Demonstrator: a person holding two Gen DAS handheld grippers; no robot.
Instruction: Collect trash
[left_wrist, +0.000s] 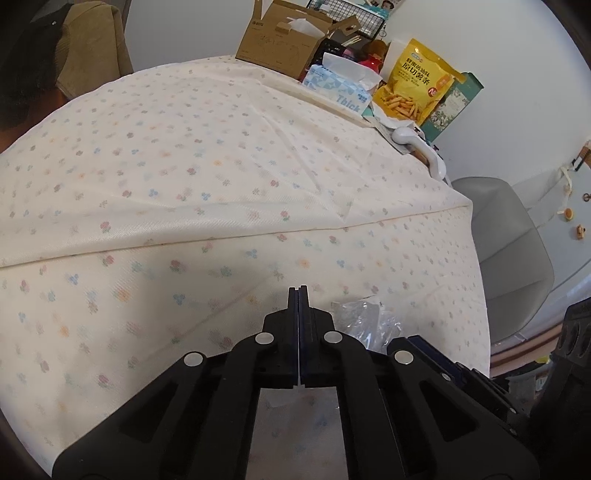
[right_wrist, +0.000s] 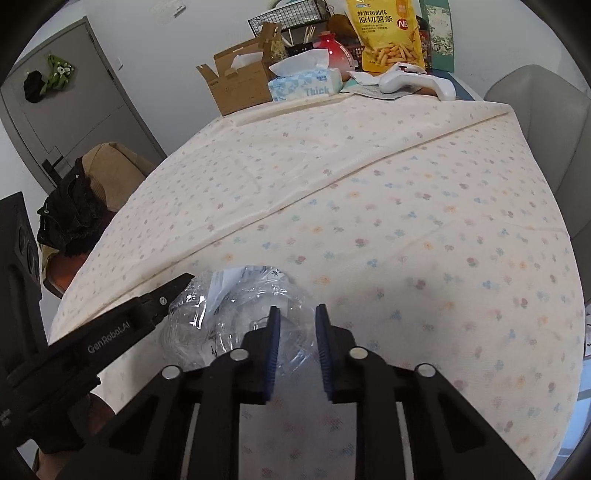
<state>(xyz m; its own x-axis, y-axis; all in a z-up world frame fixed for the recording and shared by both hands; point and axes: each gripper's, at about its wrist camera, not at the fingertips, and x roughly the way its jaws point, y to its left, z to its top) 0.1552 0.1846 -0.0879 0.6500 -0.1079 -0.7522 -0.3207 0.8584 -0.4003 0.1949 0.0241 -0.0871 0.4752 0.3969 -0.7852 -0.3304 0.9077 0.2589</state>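
Observation:
A crumpled clear plastic bag (right_wrist: 229, 314) with a paper slip inside lies on the flowered tablecloth (right_wrist: 406, 229) near the table's front edge. My right gripper (right_wrist: 297, 325) stands over the bag's right part. The plastic fills the narrow gap between its blue pads, which press on it. My left gripper (left_wrist: 298, 290) is shut, pads together. In the right wrist view its tip (right_wrist: 184, 280) lies against the bag's left edge; I cannot tell whether plastic is pinched in it. From the left wrist view the bag (left_wrist: 364, 321) shows just right of the shut fingers.
At the far end of the table stand an open cardboard box (right_wrist: 240, 81), a tissue pack (right_wrist: 303, 85), a yellow snack bag (right_wrist: 388, 33) and a white controller (right_wrist: 417, 81). A grey chair (left_wrist: 509, 251) is at the right side. Dark clothes (right_wrist: 70, 218) hang over a seat on the left.

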